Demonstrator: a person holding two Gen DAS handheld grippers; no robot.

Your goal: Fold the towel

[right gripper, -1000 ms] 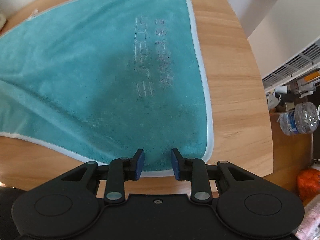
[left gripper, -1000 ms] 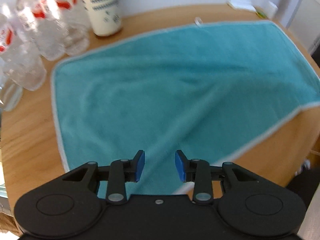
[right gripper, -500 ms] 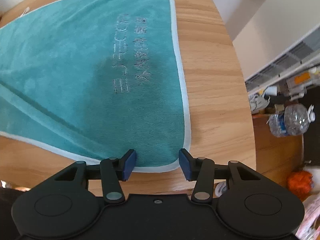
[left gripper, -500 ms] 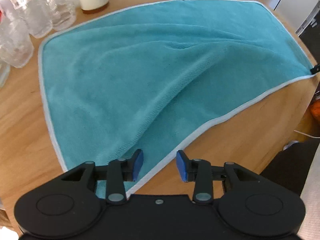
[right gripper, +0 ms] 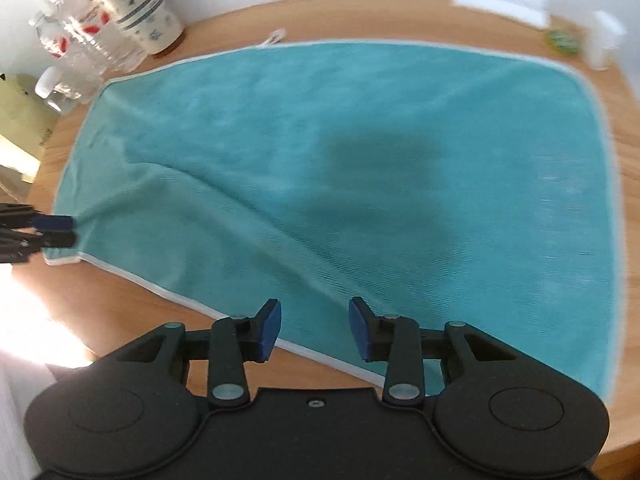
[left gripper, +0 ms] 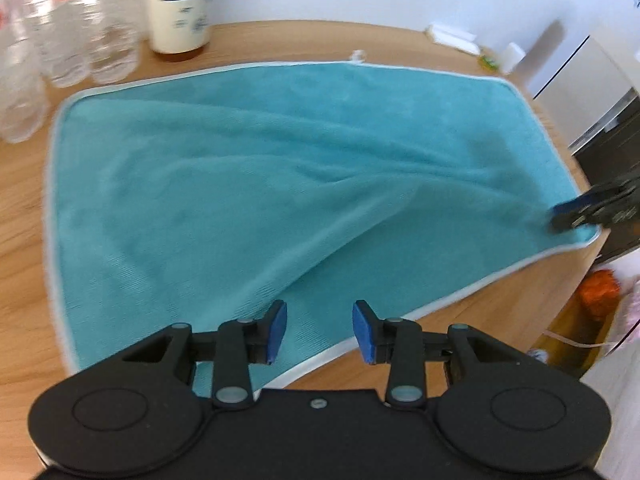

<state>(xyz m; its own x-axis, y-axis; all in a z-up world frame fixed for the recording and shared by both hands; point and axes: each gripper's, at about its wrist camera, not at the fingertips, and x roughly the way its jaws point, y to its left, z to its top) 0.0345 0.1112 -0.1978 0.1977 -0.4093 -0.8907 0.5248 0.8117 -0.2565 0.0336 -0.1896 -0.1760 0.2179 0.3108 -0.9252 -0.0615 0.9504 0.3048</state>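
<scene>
1. Now, in your left wrist view, your left hand-held gripper (left gripper: pixel 319 330) stands open, with nothing between its blue pads, above the near white hem of the towel (left gripper: pixel 248 184). One teal towel lies spread on the wooden table (left gripper: pixel 24 220), with a raised crease that runs across its middle. Your right hand-held gripper (left gripper: pixel 576 212) shows at the towel's near right corner, but I cannot tell from here whether it is open or closed. At the far left stand one cream container (left gripper: pixel 180 4) and several clear bottles (left gripper: pixel 80 36); the blur does not allow an exact count.

2. In your right wrist view, your right hand-held gripper (right gripper: pixel 314 330) is also open and holds nothing, above the near hem of the towel (right gripper: pixel 360 152). Your left hand-held gripper (right gripper: pixel 54 232) shows at the near left corner.

3. I think the risk is this: if you close on the hem beside the corner, the fold can come out crooked. The crease can also be trapped inside the fold, and a wide lift could knock the bottles.
</scene>
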